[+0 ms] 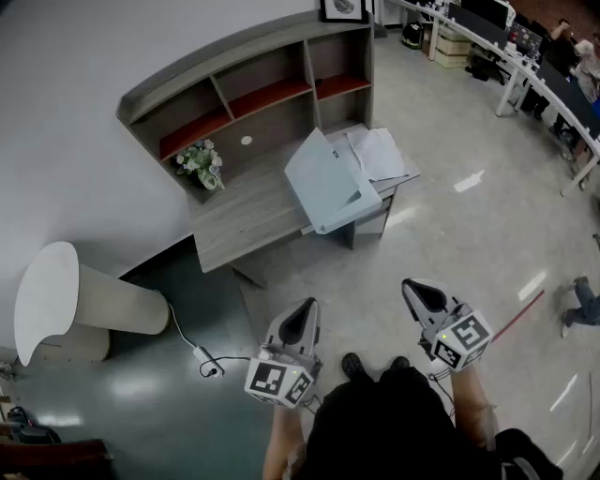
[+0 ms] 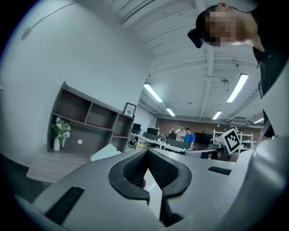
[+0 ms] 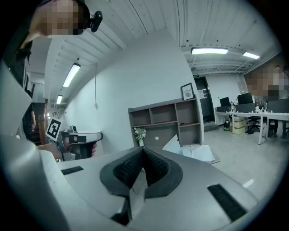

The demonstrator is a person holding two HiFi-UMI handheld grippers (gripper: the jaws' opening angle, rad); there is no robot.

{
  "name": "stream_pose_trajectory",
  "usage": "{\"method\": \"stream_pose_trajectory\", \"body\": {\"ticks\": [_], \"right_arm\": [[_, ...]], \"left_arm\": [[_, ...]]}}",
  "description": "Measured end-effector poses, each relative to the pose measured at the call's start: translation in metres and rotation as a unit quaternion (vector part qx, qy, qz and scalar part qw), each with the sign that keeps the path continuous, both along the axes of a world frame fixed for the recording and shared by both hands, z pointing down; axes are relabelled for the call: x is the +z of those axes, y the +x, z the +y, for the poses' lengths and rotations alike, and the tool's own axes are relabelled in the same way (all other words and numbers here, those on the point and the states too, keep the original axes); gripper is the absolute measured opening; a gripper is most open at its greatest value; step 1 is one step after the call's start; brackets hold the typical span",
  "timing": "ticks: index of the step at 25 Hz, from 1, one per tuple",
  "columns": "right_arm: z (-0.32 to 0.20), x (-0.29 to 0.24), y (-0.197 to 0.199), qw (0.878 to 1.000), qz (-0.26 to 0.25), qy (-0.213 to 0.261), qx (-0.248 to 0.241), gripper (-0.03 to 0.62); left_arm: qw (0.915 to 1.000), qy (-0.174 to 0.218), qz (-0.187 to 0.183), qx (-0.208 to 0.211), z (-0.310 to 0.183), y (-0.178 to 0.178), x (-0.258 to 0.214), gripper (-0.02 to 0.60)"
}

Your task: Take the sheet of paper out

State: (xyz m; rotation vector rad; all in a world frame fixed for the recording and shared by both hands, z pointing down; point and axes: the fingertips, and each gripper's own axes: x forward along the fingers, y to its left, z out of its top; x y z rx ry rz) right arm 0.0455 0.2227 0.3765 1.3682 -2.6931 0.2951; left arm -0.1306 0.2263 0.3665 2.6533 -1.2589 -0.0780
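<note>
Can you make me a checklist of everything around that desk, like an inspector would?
Surface: grey desk, mostly bare, with a shelf unit along its back.
Job's things: white sheets of paper at the desk's right end, beside a pale folder-like thing; I cannot tell which sheet is to come out.
Clutter: vase of flowers at the desk's left end; framed picture on top of the shelf unit.
Grippers: left gripper and right gripper both shut, empty, over the floor, away from the desk.
Cables: white cable on the floor, left of the desk.
Surroundings: round white stand at left; office desks with people far right; red strip on the floor.
</note>
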Motion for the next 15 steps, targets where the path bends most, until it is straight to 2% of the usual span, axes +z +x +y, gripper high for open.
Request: {"method": "stream_pose_trajectory", "body": {"ticks": [10, 15], "right_arm": [[-0.01, -0.006, -0.01, 1.0, -0.013, 0.002, -0.011, 0.012], [-0.012, 0.001, -0.009, 1.0, -0.012, -0.012, -0.006, 0.012]], "left_arm": [[0.9999, 0.005, -0.006, -0.013, -0.007, -0.005, -0.002, 0.012], [0.9998, -0.013, -0.004, -0.014, -0.011, -0.001, 0.005, 0.012]]}}
